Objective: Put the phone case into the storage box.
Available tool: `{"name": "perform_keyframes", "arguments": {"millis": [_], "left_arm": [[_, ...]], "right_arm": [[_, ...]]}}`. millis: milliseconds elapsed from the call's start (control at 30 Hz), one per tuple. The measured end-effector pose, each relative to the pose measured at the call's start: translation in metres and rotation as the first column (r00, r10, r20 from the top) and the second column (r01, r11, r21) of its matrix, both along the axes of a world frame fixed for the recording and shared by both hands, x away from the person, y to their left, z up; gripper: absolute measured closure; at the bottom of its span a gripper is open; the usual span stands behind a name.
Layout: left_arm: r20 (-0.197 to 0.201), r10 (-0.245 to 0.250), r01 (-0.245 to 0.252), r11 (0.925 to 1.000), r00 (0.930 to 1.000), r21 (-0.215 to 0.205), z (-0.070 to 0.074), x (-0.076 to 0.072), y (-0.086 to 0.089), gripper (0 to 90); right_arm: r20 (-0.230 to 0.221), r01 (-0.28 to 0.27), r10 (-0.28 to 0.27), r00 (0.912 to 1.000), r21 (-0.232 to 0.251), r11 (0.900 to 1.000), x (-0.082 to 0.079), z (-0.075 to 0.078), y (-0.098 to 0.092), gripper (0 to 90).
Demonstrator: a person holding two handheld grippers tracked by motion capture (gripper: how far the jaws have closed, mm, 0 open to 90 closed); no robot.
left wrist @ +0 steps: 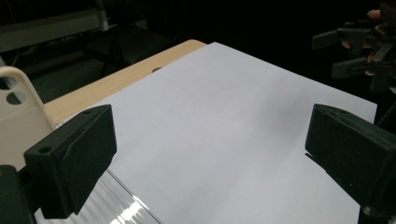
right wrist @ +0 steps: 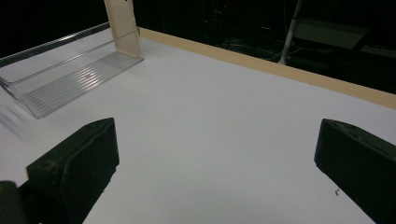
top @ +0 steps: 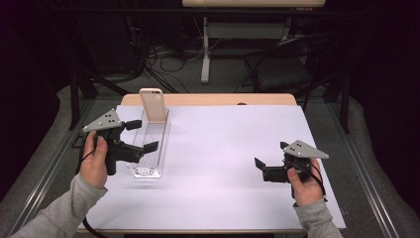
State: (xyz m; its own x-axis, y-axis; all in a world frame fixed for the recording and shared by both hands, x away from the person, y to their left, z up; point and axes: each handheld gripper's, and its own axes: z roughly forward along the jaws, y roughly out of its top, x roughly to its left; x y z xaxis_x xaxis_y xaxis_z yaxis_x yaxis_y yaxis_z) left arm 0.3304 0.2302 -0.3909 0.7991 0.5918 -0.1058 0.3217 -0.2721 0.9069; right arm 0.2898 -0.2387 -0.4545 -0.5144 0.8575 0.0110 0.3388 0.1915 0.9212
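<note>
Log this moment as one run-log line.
left tool: open, astride clear rack | right tool: open, empty, over white sheet | phone case: upright at rack's far end

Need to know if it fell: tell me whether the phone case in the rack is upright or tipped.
Upright. The beige phone case stands on end at the far end of the clear rack, leaning back only slightly.

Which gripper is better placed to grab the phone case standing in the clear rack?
Probably the left gripper: it is open right beside the clear rack that holds the phone case. The right gripper, also open, is across the table.
</note>
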Motion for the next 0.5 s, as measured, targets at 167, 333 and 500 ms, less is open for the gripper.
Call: {"name": "perform_keyframes", "arguments": {"millis": [167, 333, 500], "left_arm": [[-0.015, 0.009, -0.009, 0.9995, 0.9998, -0.031, -0.012, -0.010, 0.000, 2.4], [-0.002, 0.023, -0.023, 0.9988, 0.9997, -0.043, -0.032, -0.017, 0.004, 2.4], [-0.018, 0.011, -0.012, 0.9962, 0.9998, -0.086, -0.058, -0.022, 0.009, 2.4]], "right_arm": [[0.010, -0.005, 0.005, 0.9999, -0.012, 1.000, -0.011, -0.001, -0.005, 0.0], [0.005, -0.006, 0.006, 1.0000, 0.000, 1.000, -0.020, -0.007, -0.012, 0.0], [0.000, 0.019, -0.019, 0.9998, 0.005, 1.000, -0.027, -0.018, -0.018, 0.0]]}}
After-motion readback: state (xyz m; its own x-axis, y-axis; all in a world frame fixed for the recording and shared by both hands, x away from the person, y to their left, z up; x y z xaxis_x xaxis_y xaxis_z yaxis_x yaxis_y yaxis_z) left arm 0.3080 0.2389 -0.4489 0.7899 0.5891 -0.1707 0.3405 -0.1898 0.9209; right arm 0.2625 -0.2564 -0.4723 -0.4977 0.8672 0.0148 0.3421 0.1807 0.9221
